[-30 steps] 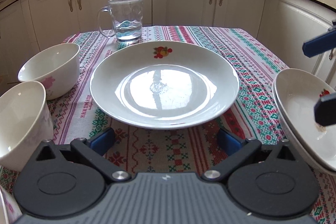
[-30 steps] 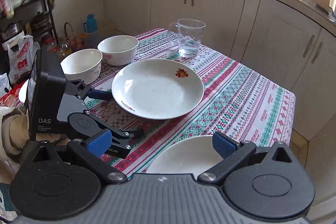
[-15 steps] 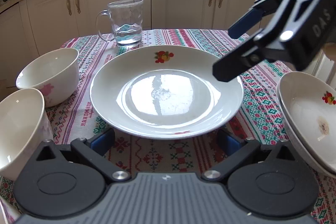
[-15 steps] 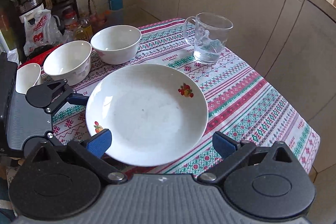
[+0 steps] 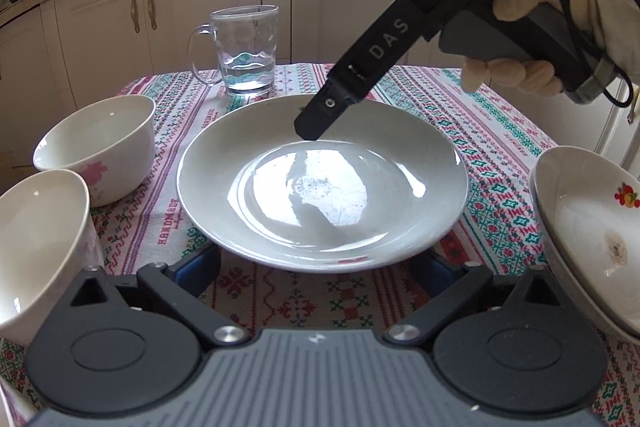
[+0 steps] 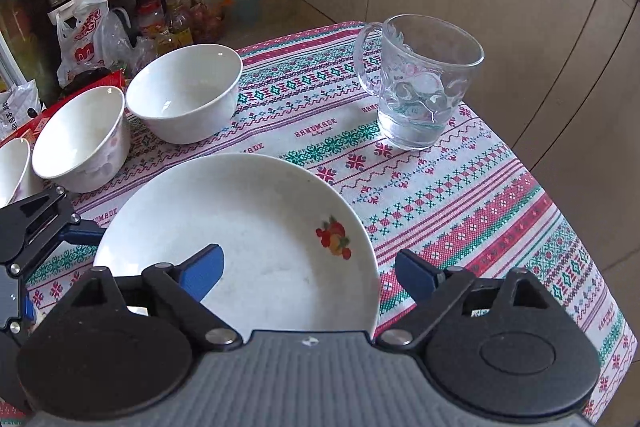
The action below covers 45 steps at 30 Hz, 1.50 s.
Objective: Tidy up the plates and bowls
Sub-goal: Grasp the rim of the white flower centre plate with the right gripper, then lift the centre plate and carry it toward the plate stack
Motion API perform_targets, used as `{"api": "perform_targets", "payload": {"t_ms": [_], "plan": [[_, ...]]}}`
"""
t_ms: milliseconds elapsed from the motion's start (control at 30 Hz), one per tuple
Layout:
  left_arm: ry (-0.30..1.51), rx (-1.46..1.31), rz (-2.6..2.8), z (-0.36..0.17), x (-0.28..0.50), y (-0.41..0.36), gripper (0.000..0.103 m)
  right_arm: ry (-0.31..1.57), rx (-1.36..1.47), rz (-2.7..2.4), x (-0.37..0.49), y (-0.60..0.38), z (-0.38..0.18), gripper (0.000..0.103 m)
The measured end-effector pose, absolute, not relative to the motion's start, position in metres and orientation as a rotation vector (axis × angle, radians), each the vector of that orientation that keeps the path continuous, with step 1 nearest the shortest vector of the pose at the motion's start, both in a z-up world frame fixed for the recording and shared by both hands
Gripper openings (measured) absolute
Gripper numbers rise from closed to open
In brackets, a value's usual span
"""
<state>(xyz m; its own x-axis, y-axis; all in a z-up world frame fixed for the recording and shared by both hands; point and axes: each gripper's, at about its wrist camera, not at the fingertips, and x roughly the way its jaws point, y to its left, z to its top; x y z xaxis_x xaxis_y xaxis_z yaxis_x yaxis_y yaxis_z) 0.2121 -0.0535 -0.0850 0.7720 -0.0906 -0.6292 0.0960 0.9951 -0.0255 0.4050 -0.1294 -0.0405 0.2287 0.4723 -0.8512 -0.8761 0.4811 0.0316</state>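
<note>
A large white plate [image 5: 322,183] [image 6: 240,247] with a fruit print lies mid-table on the patterned cloth. My left gripper [image 5: 320,267] sits low at its near rim, which overhangs both blue fingertips. Its jaws are closing slightly and grip nothing. My right gripper [image 6: 310,273], in a gloved hand [image 5: 520,27], reaches down over the plate's far side. It straddles the rim, one pad [image 6: 204,271] over the plate's inside and the other over the cloth. Its jaws are closing and no pad presses on the rim. Two white bowls [image 5: 100,147] [image 5: 40,247] stand left of the plate.
A glass mug [image 5: 246,51] [image 6: 424,87] with some water stands behind the plate. Stacked deep plates [image 5: 592,235] sit at the right table edge. A third bowl [image 6: 12,167] shows at the far left. Kitchen cabinets surround the table; bags and bottles crowd the floor.
My right gripper swung in from the right and came down over the plate's far rim, its jaws narrowing. The left gripper stayed put at the near rim.
</note>
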Motion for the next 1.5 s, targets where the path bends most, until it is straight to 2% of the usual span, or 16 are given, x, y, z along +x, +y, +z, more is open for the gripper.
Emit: {"api": "perform_targets", "payload": {"t_ms": [200, 367, 467, 1500], "plan": [[0.682, 0.002, -0.105, -0.086, 0.213, -0.052, 0.099, 0.967, -0.517, 1.02, 0.421, -0.118, -0.051, 0.086], [0.679, 0.016, -0.097, -0.087, 0.213, -0.052, 0.099, 1.003, -0.5, 1.052, 0.43, -0.114, -0.056, 0.074], [0.68, 0.017, -0.099, -0.087, 0.213, -0.051, 0.099, 1.027, -0.489, 1.076, 0.433, -0.114, -0.059, 0.071], [0.681, 0.124, -0.103, -0.081, 0.208, -0.056, 0.101, 1.099, -0.404, 1.126, 0.436, -0.12, -0.062, 0.07]]}}
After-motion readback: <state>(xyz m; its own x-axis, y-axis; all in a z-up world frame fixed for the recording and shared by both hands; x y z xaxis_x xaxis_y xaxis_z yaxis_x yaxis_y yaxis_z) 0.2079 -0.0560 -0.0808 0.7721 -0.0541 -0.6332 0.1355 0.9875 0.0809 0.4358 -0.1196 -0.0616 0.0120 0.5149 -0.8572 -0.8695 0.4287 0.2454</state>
